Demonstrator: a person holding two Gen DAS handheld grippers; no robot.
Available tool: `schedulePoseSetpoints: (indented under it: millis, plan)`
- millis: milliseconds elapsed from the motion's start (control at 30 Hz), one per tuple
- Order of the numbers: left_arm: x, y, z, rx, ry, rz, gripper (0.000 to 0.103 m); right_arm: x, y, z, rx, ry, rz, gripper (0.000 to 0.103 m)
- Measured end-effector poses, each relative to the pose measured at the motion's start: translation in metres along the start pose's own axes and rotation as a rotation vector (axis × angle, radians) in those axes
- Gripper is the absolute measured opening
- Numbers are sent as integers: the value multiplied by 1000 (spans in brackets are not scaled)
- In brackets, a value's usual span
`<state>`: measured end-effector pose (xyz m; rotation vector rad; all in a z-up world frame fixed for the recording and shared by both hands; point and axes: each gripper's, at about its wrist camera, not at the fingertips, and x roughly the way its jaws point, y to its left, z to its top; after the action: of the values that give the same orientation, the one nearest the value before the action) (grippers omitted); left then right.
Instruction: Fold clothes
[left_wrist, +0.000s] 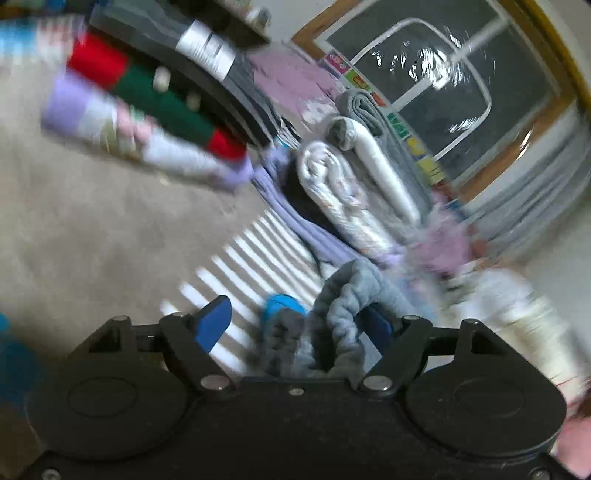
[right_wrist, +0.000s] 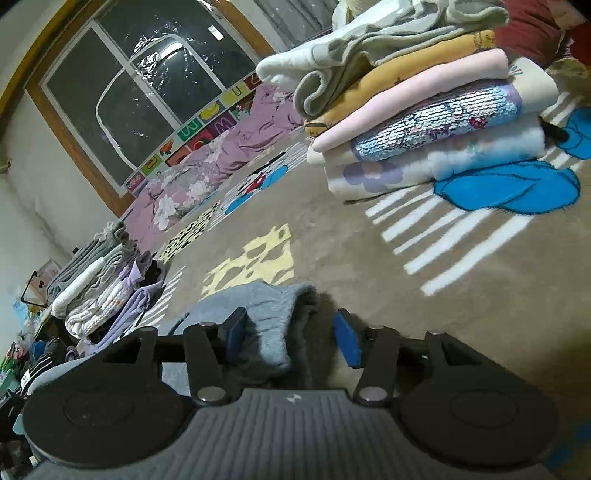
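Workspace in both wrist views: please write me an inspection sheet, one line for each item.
Surface: beige carpet with white stripes, blue and yellow cartoon patches.
Job's things: grey fleece garment lies between both pairs of fingers; folded stack of clothes on the carpet; second folded pile far left.
Clutter: purple floral bedding along the wall; small items at the left edge, too small to tell.
Grippers: left gripper open, fabric bunched beside one finger; right gripper open around the garment's edge.
Cables: nothing seen.
Surroundings: dark window with wooden frame; alphabet mat strip below it; left view blurred.
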<state>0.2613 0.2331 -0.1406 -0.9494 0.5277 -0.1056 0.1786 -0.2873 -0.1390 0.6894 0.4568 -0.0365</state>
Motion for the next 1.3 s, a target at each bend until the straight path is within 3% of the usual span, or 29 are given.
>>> schedulePoseSetpoints:
  millis: [67,133,200,267,533,733,933,967,1000,1033,1067,1100,1167,1267,1300]
  plan:
    - [2,13,3,-95,40,-57,83,-2,-2,0,9,-3,-2,53]
    - [-8,17,5,-132,-4,-33,84,-4,-3,-1,19,-12,0,54]
    - [-17,18,6,-154,-28,-46,92,-7,-3,-2,26,-22,3,56]
    - [-26,17,5,-160,-40,-55,93,-11,-4,-2,31,-33,6,58]
    - [-32,7,-13,-55,5,-5,93,-45,-8,-7,113,-65,59,79]
    - [-19,-7,-26,87,40,75,98,-38,-12,-11,190,34,109,90]
    - [-4,-21,-36,202,53,109,102,-19,0,-10,169,65,133,99]
    - [-3,-22,-38,207,52,111,98,-13,3,-9,159,79,158,97]
    - [-2,-23,-39,212,50,112,85,-9,6,-10,150,90,174,93]
    - [-1,-23,-41,218,49,114,77,-5,9,-11,131,99,168,82]
    - [0,-24,-43,223,48,115,73,-1,12,-12,113,106,162,78]
    - [1,-25,-44,228,47,117,60,0,13,-14,102,100,159,77]
    - [2,-26,-47,239,44,120,41,-1,12,-14,111,91,166,64]
    - [-2,-26,-48,197,18,109,37,-4,7,-13,135,76,185,42]
    - [-6,-27,-50,184,6,106,36,-6,6,-13,138,67,191,41]
